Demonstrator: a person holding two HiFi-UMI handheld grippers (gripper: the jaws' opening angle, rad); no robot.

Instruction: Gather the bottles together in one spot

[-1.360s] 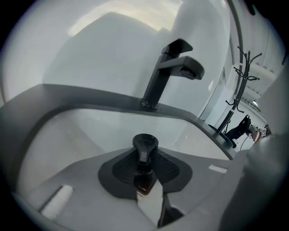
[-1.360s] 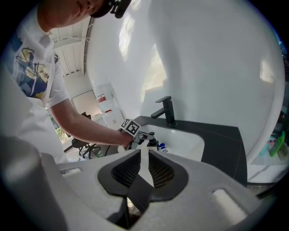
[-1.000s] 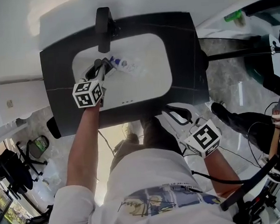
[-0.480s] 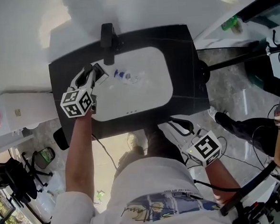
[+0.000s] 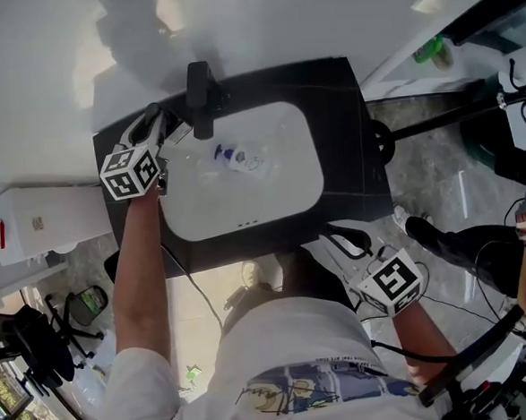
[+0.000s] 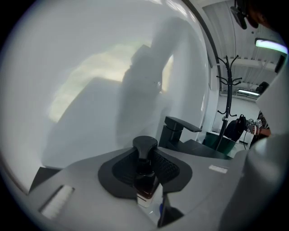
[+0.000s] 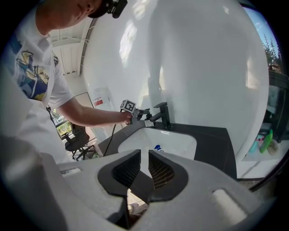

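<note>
We see a small bottle (image 6: 145, 189) with a dark cap, dark liquid and a pale label standing upright between the pads of the left gripper (image 6: 145, 158). The jaws are drawn in to a moderate gap and press on the bottle's sides, so it is gripped. This gripper is over the black desk (image 5: 342, 118), with the black faucet (image 6: 178, 131) just ahead of it and to its right.

A second bottle (image 5: 235, 156), clear with a blue cap, lies on its side in the white sink (image 5: 280, 194). It is beyond the faucet from the left gripper and apart from it.

The right gripper (image 7: 143, 167) is well back from the sink, off the near edge of the desk and pointing toward it. Its jaws stand a narrow slit apart, with nothing between them and touching nothing.
</note>
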